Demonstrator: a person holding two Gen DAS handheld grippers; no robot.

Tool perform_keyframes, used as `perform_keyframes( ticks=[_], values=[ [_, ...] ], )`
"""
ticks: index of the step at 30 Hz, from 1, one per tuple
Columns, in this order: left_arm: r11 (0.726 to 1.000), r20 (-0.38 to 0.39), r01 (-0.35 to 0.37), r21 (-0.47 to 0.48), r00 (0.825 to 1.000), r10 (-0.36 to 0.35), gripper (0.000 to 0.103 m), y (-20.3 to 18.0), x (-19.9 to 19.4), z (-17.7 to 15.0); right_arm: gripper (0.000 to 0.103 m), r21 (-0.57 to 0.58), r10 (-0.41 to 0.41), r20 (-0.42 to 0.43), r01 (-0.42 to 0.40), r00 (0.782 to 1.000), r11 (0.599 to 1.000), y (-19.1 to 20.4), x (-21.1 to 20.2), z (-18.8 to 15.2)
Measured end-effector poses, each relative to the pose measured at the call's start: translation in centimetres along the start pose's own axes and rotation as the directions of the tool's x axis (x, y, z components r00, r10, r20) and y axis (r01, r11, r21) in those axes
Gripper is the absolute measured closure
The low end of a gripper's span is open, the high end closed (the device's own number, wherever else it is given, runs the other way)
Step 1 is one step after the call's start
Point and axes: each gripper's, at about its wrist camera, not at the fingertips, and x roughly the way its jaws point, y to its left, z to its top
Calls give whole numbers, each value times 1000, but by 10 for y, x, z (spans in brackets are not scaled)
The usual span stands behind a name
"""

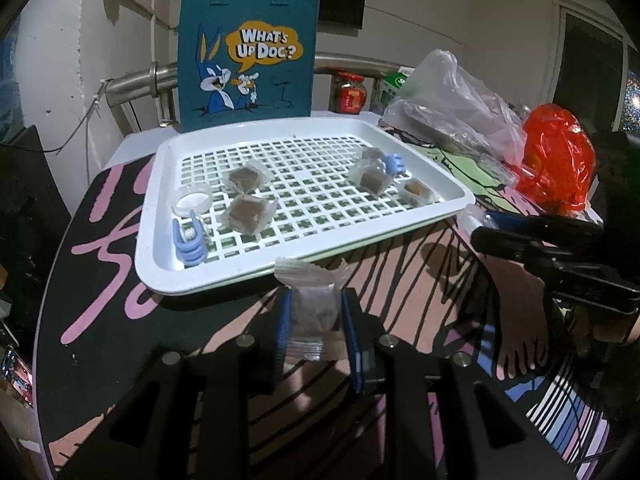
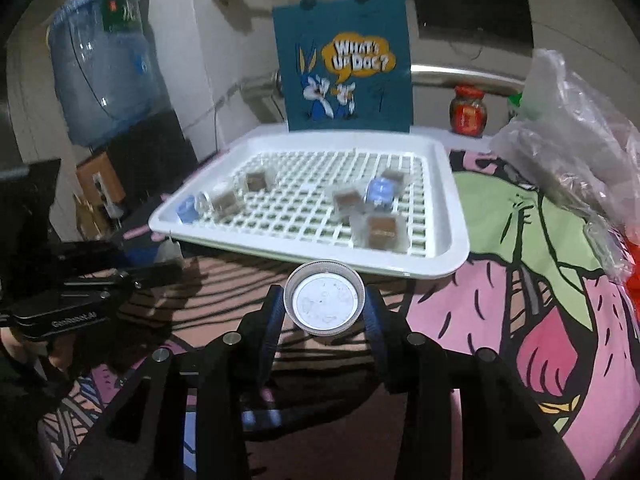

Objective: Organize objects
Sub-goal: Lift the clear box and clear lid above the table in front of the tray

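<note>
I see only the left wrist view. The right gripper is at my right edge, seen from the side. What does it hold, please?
Observer: The right gripper is shut on a round clear plastic lid with a white inside.
Operator: Is the lid above the white slotted plastic tray?
Observer: It seems not. In the right wrist view it sits just before the tray's near rim, over the patterned cloth.
Operator: Is anything behind the tray's left side?
Observer: Yes, a large blue water bottle stands there.
</note>
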Motion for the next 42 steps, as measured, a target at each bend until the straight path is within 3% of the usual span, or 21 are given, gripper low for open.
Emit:
perform_keyframes(
  ticks=[10,42],
  values=[
    [1000,23,-17,10,1000,17,78,-2,-4,1,64,-16,18,78,-17,997,1000,4,-14,-1],
    [1000,3,-29,10,1000,29,79,-2,0,-1,64,-12,34,75,-33,997,999,4,-14,-2]
  ],
)
